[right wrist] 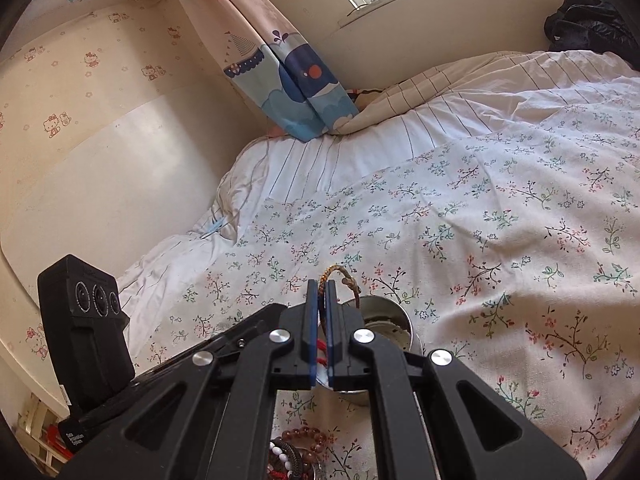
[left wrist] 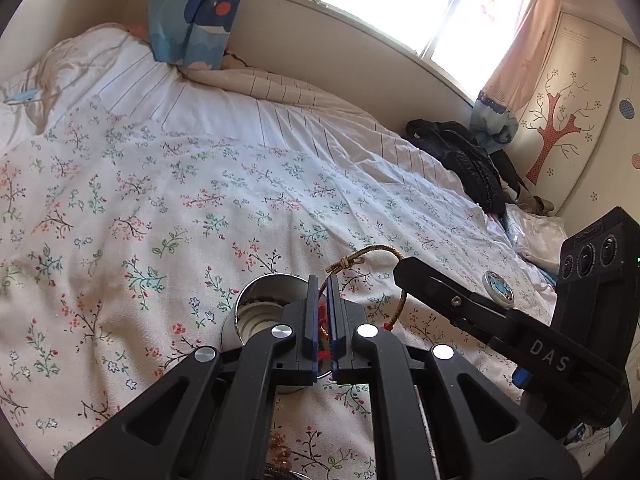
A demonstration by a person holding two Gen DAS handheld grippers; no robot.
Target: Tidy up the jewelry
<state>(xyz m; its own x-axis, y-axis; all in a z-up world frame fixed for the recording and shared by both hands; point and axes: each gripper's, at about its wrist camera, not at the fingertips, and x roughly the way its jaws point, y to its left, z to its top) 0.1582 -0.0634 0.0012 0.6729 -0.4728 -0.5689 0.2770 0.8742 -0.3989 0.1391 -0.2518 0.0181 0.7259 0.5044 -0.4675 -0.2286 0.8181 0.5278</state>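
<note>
A braided brown and gold cord bracelet with a knot and red threads hangs over the floral bedspread. My left gripper is shut on one part of it. In the right wrist view my right gripper is shut on the same bracelet. The right gripper reaches in from the right and meets the cord's far end. An open round metal tin stands just under and left of the left fingers; the tin shows right of the right fingers. Its lid lies apart.
Brown bead bracelets and a white bead string lie on the bedspread below the grippers. A dark jacket is heaped at the bed's far right. A blue and pink curtain, window and wall bound the bed.
</note>
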